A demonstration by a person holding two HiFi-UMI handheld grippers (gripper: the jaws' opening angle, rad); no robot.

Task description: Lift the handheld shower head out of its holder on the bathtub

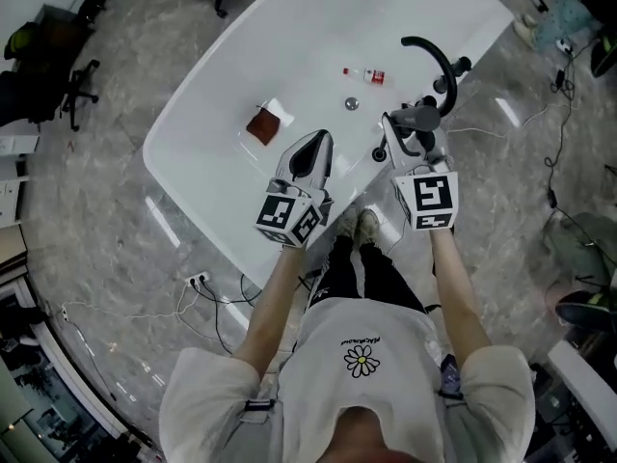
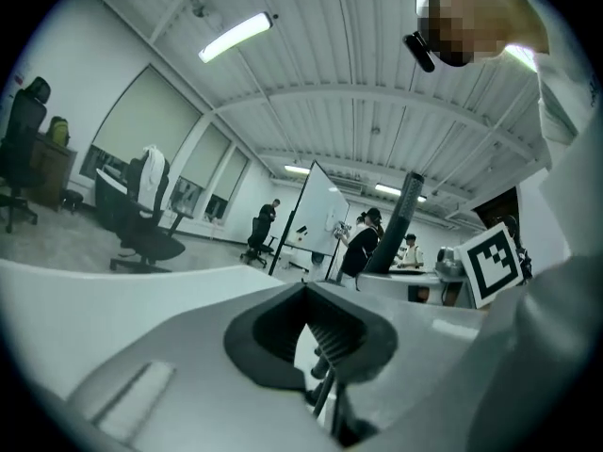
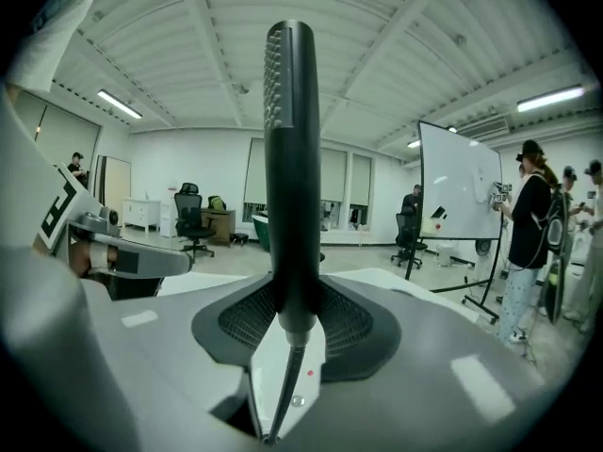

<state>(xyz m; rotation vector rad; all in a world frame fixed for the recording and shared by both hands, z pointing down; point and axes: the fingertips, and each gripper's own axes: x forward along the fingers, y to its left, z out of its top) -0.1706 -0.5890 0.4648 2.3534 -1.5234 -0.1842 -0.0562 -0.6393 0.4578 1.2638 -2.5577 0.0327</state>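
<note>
The dark grey handheld shower head sits at the near right rim of the white bathtub, and my right gripper is shut on its handle. In the right gripper view the shower head stands upright between the pads of that gripper, with its metal hose hanging below. Its holder is hidden under the gripper. My left gripper hovers over the tub's near side, jaws together with nothing in them. The left gripper view shows that gripper with only white tub behind.
A curved black tap rises at the tub's right rim, just beyond the shower head. Inside the tub lie a brown square thing, a small bottle and the drain. Office chairs, cables and people surround the tub.
</note>
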